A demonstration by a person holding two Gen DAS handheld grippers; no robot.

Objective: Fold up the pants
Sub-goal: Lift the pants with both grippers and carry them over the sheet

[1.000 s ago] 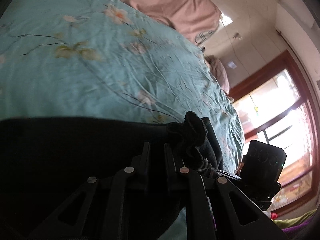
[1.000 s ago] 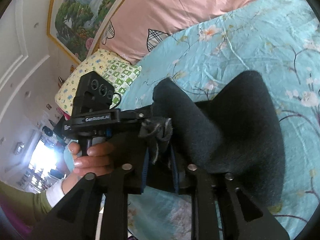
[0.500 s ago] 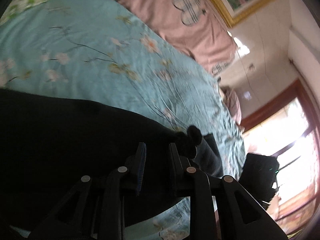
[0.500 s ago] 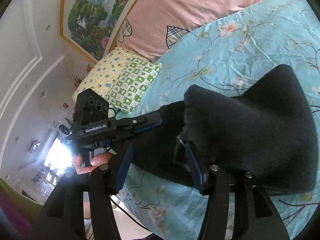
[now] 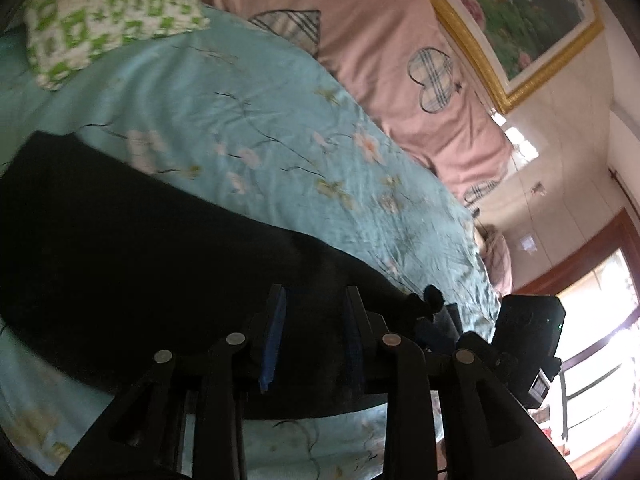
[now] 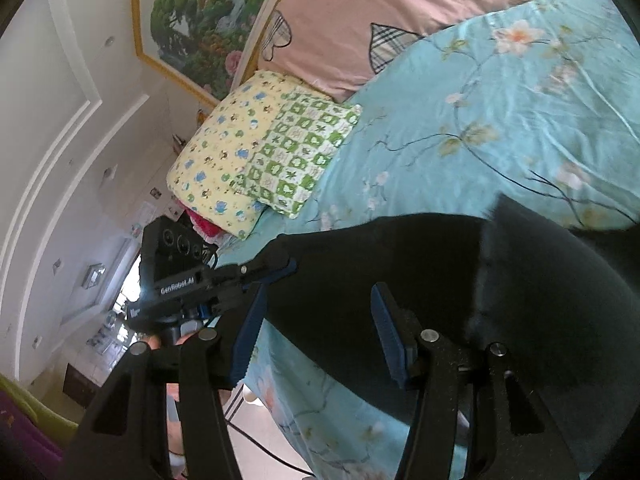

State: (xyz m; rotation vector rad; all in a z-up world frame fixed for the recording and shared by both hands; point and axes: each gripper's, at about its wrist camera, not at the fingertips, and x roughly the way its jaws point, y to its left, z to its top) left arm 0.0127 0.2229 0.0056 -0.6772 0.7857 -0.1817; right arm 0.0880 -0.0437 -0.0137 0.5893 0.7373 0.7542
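Left gripper [image 5: 314,332]: fingers [image 5: 273,334] parting, nothing pinched, black cloth just beyond the tips. Right gripper [image 6: 316,336]: fingers [image 6: 386,334] well apart, empty, poised over the near edge of the pants [image 6: 420,280]. Pants flat on the bed [image 6: 500,120], near its near edge, dark and fleecy, apparently doubled over already, one corner peaked up at the right. Probably light, soft, floppy; no stiffness to carry a fold, so likely to sag and drag between two holds. Not fragile; napped surface unlikely to slip. Best taken at corners or along a folded edge, pinching all layers together. Loose bunched end [image 5: 428,300] at the right needs tucking. Checked pillow [image 6: 296,152] far left.
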